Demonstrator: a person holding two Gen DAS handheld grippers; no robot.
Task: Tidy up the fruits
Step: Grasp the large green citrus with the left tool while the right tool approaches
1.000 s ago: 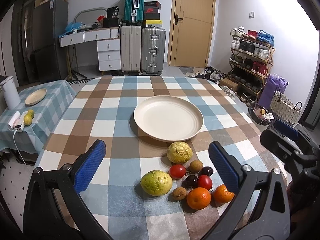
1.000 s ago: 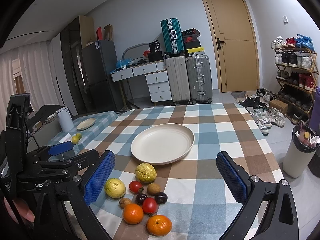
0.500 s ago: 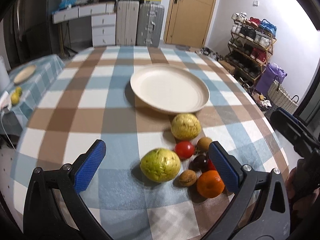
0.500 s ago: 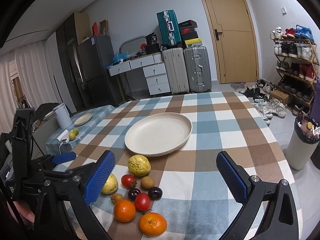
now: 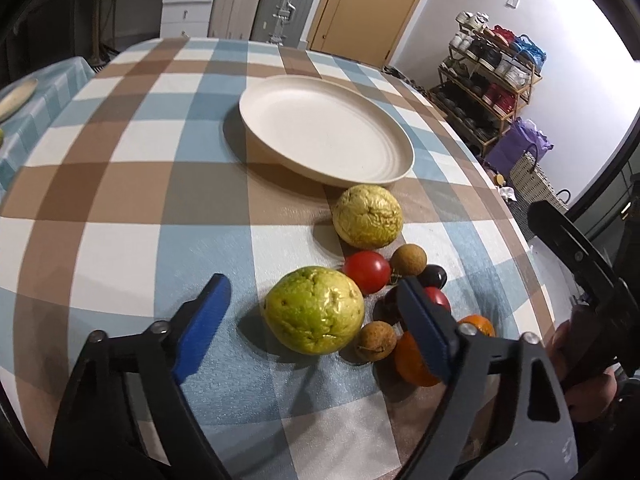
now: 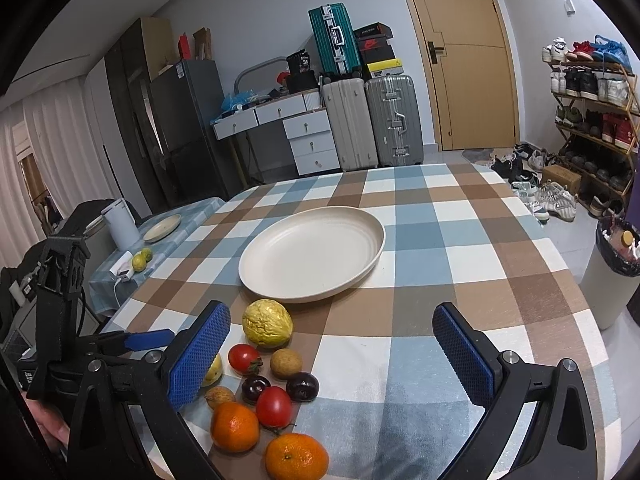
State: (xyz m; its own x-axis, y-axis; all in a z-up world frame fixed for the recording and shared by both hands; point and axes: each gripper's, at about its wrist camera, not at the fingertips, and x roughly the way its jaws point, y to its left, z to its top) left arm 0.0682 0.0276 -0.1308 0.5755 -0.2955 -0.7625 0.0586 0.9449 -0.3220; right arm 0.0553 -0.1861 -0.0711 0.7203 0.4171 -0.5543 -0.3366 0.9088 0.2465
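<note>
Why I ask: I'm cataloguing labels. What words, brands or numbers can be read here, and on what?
"30" or "36", last digit unsure: black packet on desk.
Swoosh logo, no words: red-and-black shoebox.
Black box above it: print too small to read.

The left gripper (image 5: 312, 316) is straddling the green guava (image 5: 314, 309) with open tabletop (image 5: 132, 240) lying along its left finger, while a longan (image 5: 376, 341), tomato (image 5: 366, 271) and orange (image 5: 416, 360) are crowding its right finger. The plate (image 5: 326, 130) is occupying the tabletop centre.
</note>
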